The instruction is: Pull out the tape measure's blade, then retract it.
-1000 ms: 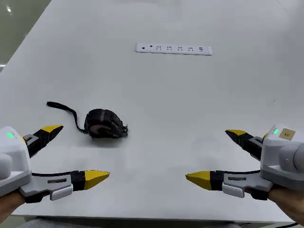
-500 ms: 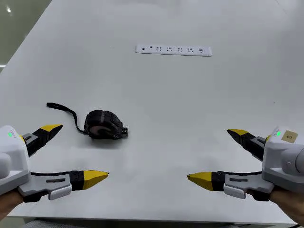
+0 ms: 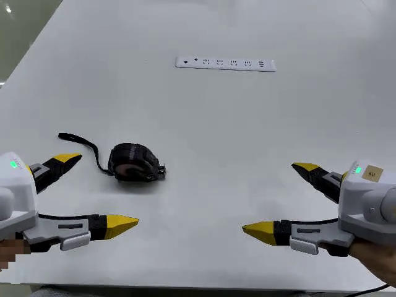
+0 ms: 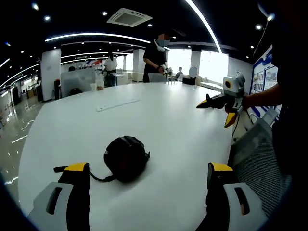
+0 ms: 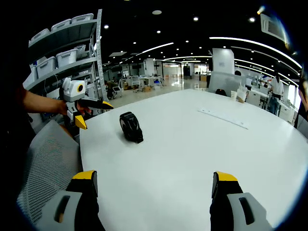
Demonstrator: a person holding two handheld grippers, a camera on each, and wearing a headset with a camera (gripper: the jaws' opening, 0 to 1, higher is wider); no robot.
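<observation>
At the near edge of the white table (image 3: 216, 124), the two grippers are held low over the surface, well apart from each other. The left gripper (image 3: 106, 189) is seen at the lower left of the head view. Its yellow-tipped jaws are spread wide and nothing is held between them. The right gripper (image 3: 269, 197) is seen at the lower right, and its jaws are likewise spread wide and empty. A green light is lit on the body of each.

Just beyond the left gripper, and apart from both of its jaws, the black tape measure (image 3: 133, 162) is laid on its side on the table. The blade is wound in, with its end at the mouth of the case, which is turned toward the right gripper's side. A black wrist strap (image 3: 80, 141) is trailed from the case, leftward and away from the person. In the left gripper view the case is framed between that gripper's own jaws, nearer the left one.

Farther off, toward the middle of the table, a white power strip (image 3: 224, 63) is laid flat, well apart from the tape measure.

Beyond the table, shelving (image 5: 62, 43) loaded with pale bins (image 5: 67, 57) is seen in the right gripper view. People (image 4: 156, 53) are seen standing past the far end in the left gripper view.
</observation>
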